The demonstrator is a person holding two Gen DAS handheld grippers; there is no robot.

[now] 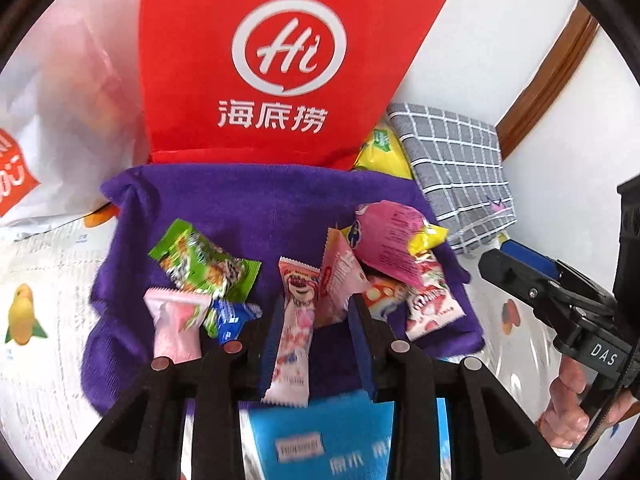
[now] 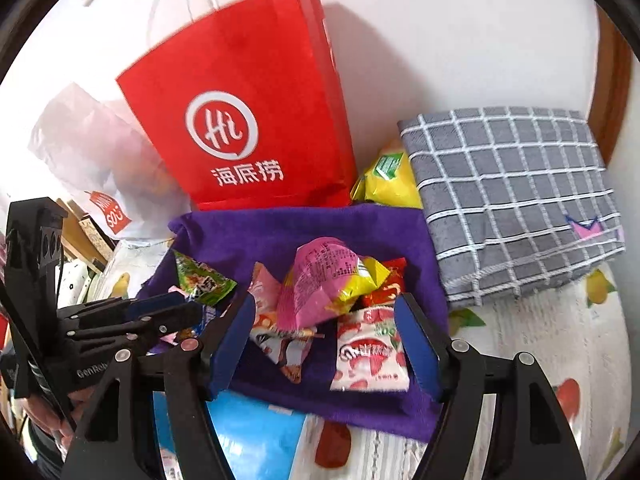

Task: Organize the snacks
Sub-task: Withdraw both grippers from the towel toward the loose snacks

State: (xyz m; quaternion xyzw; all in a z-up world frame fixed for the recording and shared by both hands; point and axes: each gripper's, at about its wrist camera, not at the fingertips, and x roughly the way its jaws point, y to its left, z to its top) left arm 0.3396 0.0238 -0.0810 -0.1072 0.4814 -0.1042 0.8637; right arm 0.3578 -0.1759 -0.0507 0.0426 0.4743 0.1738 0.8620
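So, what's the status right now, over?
Left gripper open, pink bear packet between its fingers, not pinched. Right gripper open over snack pile on purple cloth. Red bag behind, out of the way.

red bag (image 2: pixel 248 120) behind, grey cloth (image 2: pixel 516 208) right, snacks (image 2: pixel 320 292) crowded

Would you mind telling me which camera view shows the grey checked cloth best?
The right wrist view: the grey checked cloth lies there large and almost whole, with a pink patch near its lower right corner. The left wrist view shows the same cloth smaller, squeezed toward the right side, its near corner behind a pink packet.
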